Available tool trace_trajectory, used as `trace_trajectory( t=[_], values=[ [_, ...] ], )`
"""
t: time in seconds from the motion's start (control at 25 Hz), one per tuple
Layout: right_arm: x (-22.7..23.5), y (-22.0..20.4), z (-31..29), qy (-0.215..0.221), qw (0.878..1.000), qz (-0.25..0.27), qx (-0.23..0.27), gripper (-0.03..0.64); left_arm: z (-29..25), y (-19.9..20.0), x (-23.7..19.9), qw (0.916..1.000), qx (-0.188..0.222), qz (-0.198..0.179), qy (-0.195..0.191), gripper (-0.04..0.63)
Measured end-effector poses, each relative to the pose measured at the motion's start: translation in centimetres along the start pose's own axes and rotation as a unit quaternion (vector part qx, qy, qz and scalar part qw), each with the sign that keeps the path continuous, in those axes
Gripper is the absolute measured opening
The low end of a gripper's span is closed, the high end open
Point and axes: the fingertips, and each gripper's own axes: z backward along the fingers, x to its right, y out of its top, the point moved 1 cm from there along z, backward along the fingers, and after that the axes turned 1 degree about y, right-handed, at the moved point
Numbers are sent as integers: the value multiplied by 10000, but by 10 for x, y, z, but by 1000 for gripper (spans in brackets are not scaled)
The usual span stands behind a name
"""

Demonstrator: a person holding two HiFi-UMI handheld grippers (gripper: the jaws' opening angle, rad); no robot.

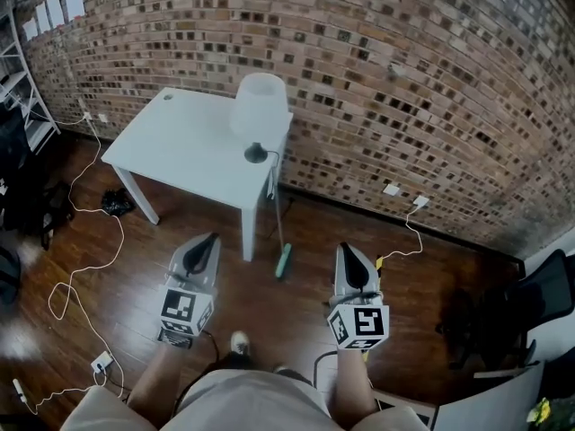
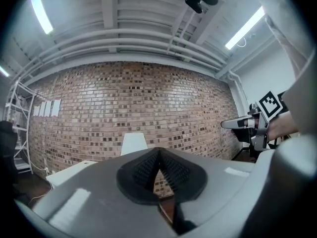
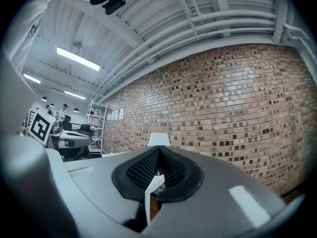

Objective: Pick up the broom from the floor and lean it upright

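A broom with a green head point(image 1: 284, 260) rests on the wood floor. Its thin handle slants up against the front right corner of the white table point(image 1: 180, 146). My left gripper point(image 1: 207, 240) and right gripper point(image 1: 347, 250) are held level over the floor, nearer to me than the broom, one on each side of it and apart from it. In the left gripper view the left gripper point(image 2: 158, 155) is shut with nothing between its pads. The right gripper point(image 3: 158, 151) is likewise shut and empty in its own view. Both point toward the brick wall.
A white lamp point(image 1: 260, 106) stands on the table's right end. White cables point(image 1: 85, 268) trail over the floor at left, ending near a power strip point(image 1: 101, 362). A metal shelf point(image 1: 22, 88) stands far left, and a black chair point(image 1: 539, 303) is at right.
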Motion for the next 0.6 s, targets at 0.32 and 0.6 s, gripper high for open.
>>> trace_trajectory(
  t=[0.32,0.6],
  values=[
    [16,-6,87,-3,9999,-84,76,12,64,-18,72,9999,-131,-23,111,0],
    [16,-25,188,217,9997,-38,-143,14,141,-26,159,9994,-272,110,202,1]
  ],
)
